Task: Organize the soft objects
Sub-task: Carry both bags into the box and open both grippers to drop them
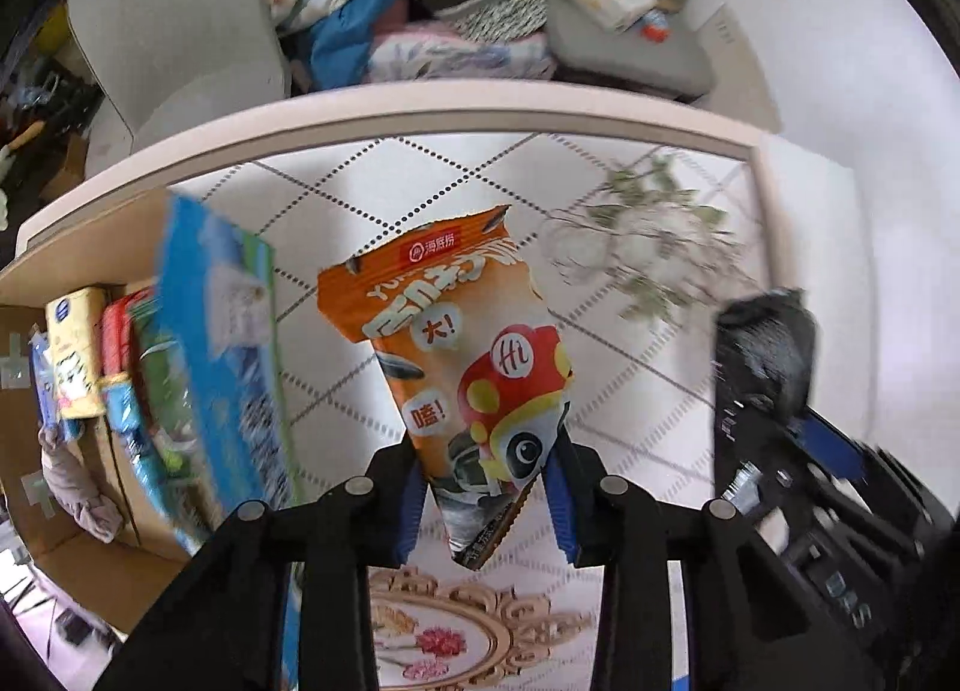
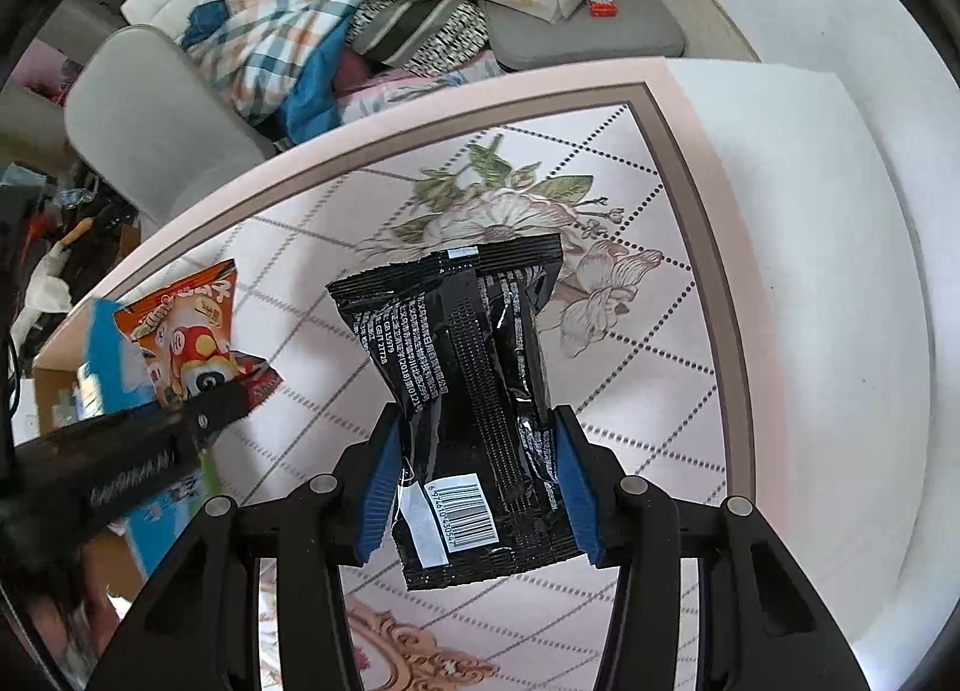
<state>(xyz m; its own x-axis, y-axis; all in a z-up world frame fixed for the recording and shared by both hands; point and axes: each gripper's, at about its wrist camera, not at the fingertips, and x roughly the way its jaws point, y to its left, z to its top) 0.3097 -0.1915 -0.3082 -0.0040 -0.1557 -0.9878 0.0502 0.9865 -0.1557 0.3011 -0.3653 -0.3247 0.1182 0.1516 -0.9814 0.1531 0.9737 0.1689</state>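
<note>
While its blue-padded jaws press in from both sides, the left gripper point(image 1: 486, 502) pinches the lower end of an orange snack bag point(image 1: 462, 355), which hangs clear above the table point(image 1: 456, 109). The right gripper point(image 2: 477, 490) likewise clamps a black snack bag point(image 2: 474, 391) across its lower half, barcode side up, and holds it over the same surface. From the right wrist camera, the left gripper shows at the left edge with the orange snack bag point(image 2: 192, 325) in its grip. Below both lies a tablecloth point(image 2: 630, 367) with dotted diamond lines and a flower print. To the left of the table stands a cardboard box point(image 1: 90, 541) holding upright packets, with a blurred blue package point(image 1: 222, 343) just above it. Beyond the table, a sofa point(image 2: 144, 109) carries a plaid blanket point(image 2: 288, 13) and a pile of cushions.
</note>
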